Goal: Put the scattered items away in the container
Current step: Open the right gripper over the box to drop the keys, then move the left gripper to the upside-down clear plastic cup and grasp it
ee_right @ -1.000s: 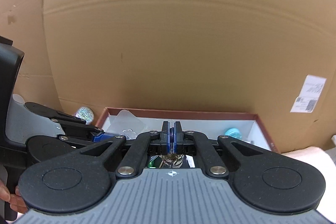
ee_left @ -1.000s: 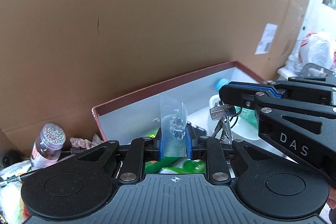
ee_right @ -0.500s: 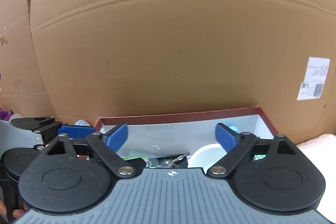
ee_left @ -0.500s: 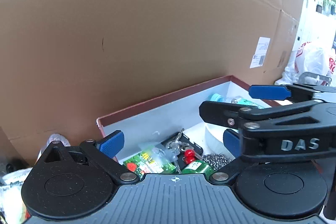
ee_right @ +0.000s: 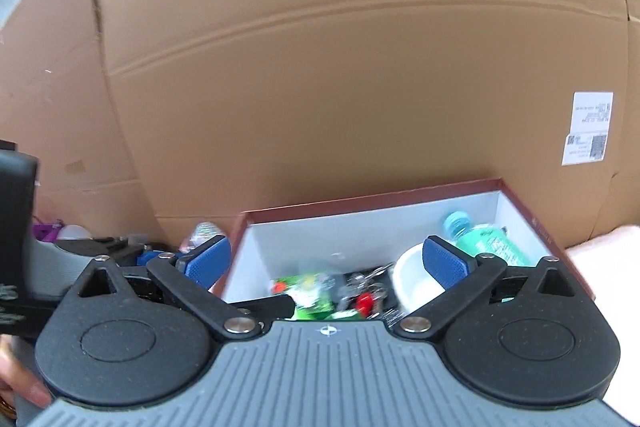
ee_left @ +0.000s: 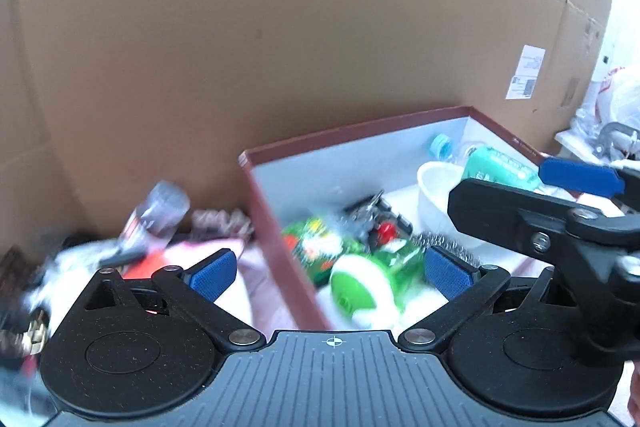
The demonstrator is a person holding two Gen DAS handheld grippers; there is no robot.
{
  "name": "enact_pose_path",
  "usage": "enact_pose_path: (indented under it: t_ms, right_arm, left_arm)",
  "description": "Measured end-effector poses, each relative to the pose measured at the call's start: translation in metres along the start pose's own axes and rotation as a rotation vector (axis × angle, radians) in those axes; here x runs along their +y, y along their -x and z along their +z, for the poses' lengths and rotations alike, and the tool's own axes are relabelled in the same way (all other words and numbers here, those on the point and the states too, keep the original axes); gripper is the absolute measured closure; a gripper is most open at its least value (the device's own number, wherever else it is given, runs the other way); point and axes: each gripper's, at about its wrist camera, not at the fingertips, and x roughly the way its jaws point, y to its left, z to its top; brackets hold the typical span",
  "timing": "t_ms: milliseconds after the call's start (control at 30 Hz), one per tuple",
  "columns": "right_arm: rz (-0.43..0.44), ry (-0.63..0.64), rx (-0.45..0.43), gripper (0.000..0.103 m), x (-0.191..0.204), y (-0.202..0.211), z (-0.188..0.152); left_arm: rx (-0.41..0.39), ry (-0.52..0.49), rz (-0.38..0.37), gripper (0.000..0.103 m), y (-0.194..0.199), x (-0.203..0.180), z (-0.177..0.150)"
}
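A: Now, entry for this frame; state of both sets of tongs?

B: Left tongs (ee_left: 330, 269) stand wide apart, nothing between the blue pads; they straddle the near-left wall of the box (ee_left: 280, 251); one pad outside it, one over the inside. Right tongs (ee_right: 328, 261) have just been opening and stand apart too, empty; they hang above the near side of the box (ee_right: 400, 205).

A: Box contents?

B: Landmark is the box, maroon rim, white inside, standing against a big cardboard sheet (ee_left: 280, 27). Inside it: a white bowl (ee_right: 412, 279) toward the right half; a teal bottle (ee_right: 488, 241) lying at the far-right corner, behind the bowl; a bunch of keys (ee_right: 366, 281) with a red bit near the middle; a green packet (ee_right: 310, 293) toward the left wall; a green-and-white round thing (ee_left: 358, 291), blurred, at the near edge; I cannot tell what it is.

A: Anything outside the box?

B: Left of the box, on the counter: a small jar (ee_left: 158, 213), tilted, close to the box's far-left corner; a heap of smeared bits beyond it, too blurred to name; pinkish cloth (ee_left: 256, 267) just beside the left wall.

A: Hands?

B: A fingertip (ee_right: 24, 393) shows at the lower left of the right wrist view, on the left tool's grip.
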Motion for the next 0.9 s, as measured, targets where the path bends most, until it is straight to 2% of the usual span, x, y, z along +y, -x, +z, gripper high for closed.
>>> enact_pose_path:
  t_ms: [133,333,467,633,900]
  right_arm:
    - [0.048,-0.015,0.002,0.000,0.014,0.018,-0.022]
    - [0.076,-0.042,0.026,0.000,0.044,0.050,-0.056]
    - [0.099,-0.046,0.060,0.000,0.067,0.065,-0.076]
    - [0.131,-0.009,0.122,0.000,0.094,0.059,-0.098]
    - [0.052,0.091,0.203,0.000,0.151,0.024,-0.117]
  left_arm:
    - [-0.002,0.016,-0.011,0.000,0.025,0.004,-0.032]
    - [0.009,0.055,-0.013,0.000,0.058,0.021,-0.076]
    - [-0.018,0.052,0.043,0.000,0.078,0.033,-0.105]
    - [-0.001,0.074,0.135,0.000,0.093,0.065,-0.137]
    - [0.009,0.156,0.241,0.000,0.107,0.133,-0.163]
